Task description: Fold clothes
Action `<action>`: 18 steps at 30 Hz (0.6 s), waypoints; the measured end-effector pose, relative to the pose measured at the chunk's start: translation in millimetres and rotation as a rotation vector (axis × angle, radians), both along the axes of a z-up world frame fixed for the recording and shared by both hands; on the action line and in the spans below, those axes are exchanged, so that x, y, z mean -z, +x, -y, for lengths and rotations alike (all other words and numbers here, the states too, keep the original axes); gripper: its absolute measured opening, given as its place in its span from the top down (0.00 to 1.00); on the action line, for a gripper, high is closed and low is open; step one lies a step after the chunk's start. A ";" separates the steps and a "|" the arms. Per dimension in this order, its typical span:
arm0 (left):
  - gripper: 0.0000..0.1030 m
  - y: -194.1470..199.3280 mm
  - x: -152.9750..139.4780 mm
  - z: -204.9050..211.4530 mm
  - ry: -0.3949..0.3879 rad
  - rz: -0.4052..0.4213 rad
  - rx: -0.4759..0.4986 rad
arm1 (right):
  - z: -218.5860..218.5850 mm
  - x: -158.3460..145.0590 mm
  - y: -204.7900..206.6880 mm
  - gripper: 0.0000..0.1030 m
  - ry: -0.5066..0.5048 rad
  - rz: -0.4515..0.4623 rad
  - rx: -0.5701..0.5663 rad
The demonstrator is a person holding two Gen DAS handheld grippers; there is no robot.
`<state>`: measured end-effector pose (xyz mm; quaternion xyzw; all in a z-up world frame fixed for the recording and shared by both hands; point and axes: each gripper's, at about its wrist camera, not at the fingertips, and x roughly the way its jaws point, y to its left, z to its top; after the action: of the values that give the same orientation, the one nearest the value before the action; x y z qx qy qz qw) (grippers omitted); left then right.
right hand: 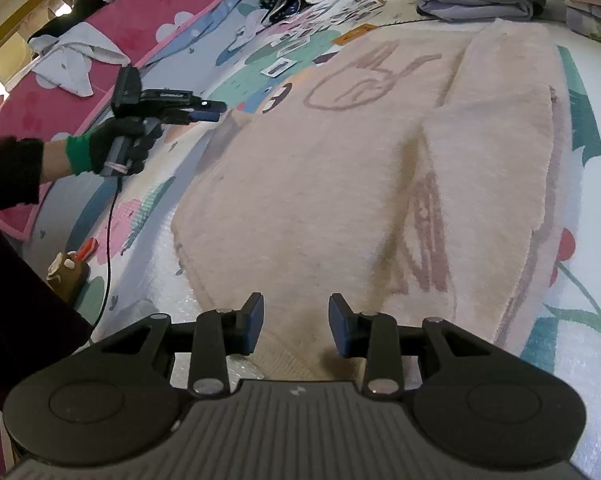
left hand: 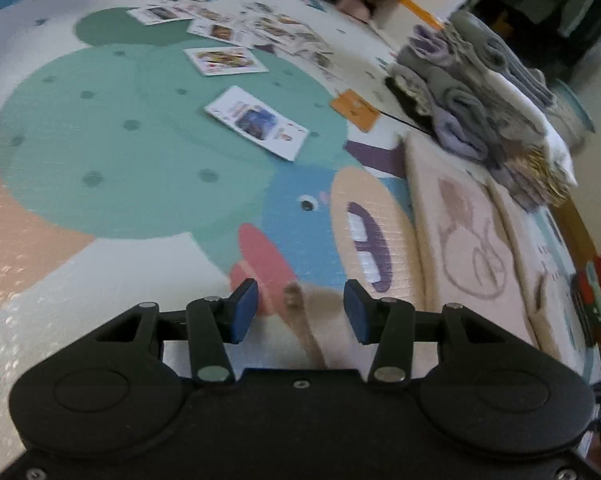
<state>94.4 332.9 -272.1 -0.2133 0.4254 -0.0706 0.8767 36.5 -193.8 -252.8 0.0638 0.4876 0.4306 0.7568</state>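
A fuzzy pink sweater (right hand: 320,184) lies spread on the patterned play mat (left hand: 112,152), one sleeve folded over its front, near the mat's edge where folded clothes (left hand: 484,108) are stacked. Both tongs, left (left hand: 300,314) and right (right hand: 296,326), hang released (nothing between the pads); playing cards (left hand: 256,122) lie scattered beyond.

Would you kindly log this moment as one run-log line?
garment: fluffy pink sweater flat on play mat | left gripper: open, empty | right gripper: open, over hem
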 end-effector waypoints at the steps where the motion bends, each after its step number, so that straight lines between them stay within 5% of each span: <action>1: 0.56 1.0 1.5 0.6 -0.002 0.007 0.014 | -0.4 0.1 0.1 0.64 -0.002 0.000 -0.002; 4: 0.64 2.2 4.8 0.6 -0.008 0.024 0.037 | -0.4 -0.1 0.9 0.64 -0.007 0.001 -0.002; 6: 0.84 0.4 5.7 1.3 -0.005 0.010 0.032 | 0.1 -0.7 1.3 0.64 -0.007 0.001 0.001; 9: 0.94 -2.6 2.5 4.3 0.004 0.012 0.006 | 0.1 -1.4 1.3 0.64 -0.004 0.002 0.004; 18: 0.96 -16.6 -56.6 44.8 0.024 0.118 0.021 | 0.4 -0.6 4.7 0.64 0.020 -0.006 0.009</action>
<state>77.8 288.1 -215.5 -0.1938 0.3758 -0.0873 0.9020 41.2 -194.2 -252.3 0.0747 0.4852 0.4316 0.7568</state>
